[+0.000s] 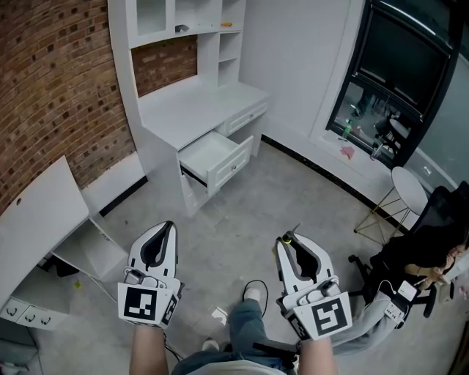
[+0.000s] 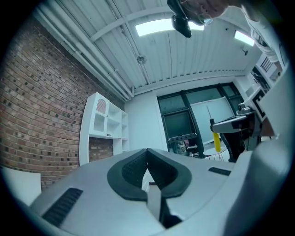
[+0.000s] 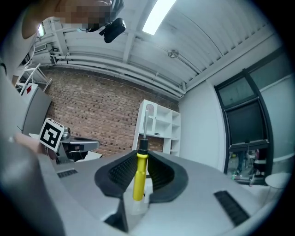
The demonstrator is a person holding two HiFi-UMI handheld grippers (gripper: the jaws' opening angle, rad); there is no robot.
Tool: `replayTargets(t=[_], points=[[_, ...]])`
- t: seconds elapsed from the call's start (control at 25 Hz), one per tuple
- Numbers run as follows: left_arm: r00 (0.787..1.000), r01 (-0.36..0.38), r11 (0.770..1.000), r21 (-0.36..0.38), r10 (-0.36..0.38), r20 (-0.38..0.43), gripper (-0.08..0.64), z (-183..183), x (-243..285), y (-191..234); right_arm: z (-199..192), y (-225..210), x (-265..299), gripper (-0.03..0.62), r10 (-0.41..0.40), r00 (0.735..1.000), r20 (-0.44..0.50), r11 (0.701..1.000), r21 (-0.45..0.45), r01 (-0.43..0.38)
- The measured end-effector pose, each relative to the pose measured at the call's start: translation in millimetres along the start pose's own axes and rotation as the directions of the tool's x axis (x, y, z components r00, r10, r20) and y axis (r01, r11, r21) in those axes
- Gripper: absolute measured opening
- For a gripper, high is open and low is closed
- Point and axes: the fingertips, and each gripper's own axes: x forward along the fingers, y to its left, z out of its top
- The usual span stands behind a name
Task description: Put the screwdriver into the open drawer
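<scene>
My right gripper (image 3: 141, 152) is shut on a screwdriver (image 3: 139, 174) with a yellow handle, a black collar and a thin metal shaft pointing up past the jaw tips. From the head view the right gripper (image 1: 286, 239) hangs over the grey floor at lower right, the screwdriver (image 1: 290, 236) poking out at its tip. My left gripper (image 1: 167, 226) is at lower left, shut and holding nothing; its own view shows the left gripper (image 2: 147, 152) with the dark pads meeting. The open drawer (image 1: 217, 159) juts from a white desk (image 1: 192, 110), well ahead of both grippers.
A white shelf unit (image 1: 183, 22) stands on the desk against a brick wall (image 1: 51, 88). A low white cabinet (image 1: 37, 220) is at left. A round stool (image 1: 407, 189) and a seated person (image 1: 421, 256) are at right. My legs and shoes (image 1: 253, 295) show below.
</scene>
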Motion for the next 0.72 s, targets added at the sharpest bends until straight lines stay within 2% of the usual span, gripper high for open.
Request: replayTargets(t=[0.32, 0.52, 0.72], points=[[0.998, -0.052, 0.999, 0.012, 0.053, -0.016, 0.014, -18.2, 124.1, -2.0, -28.1, -101.8, 87.5, 0.075, 0.054, 0.998, -0.016, 0.999, 0.005, -0.054], [0.993, -0.110, 0.994, 0.004, 0.110, -0.038, 0.014, -26.8, 201.4, -3.8, -18.5, -165.0, 150.2, 0.075, 0.107, 0.994, 0.030, 0.994, 0.007, -0.108], [0.989, -0.138, 0.990, 0.017, 0.139, -0.042, 0.014, -35.5, 261.2, -7.8, -30.3, -213.8, 196.9, 0.075, 0.155, 0.987, 0.031, 0.988, 0.006, -0.155]])
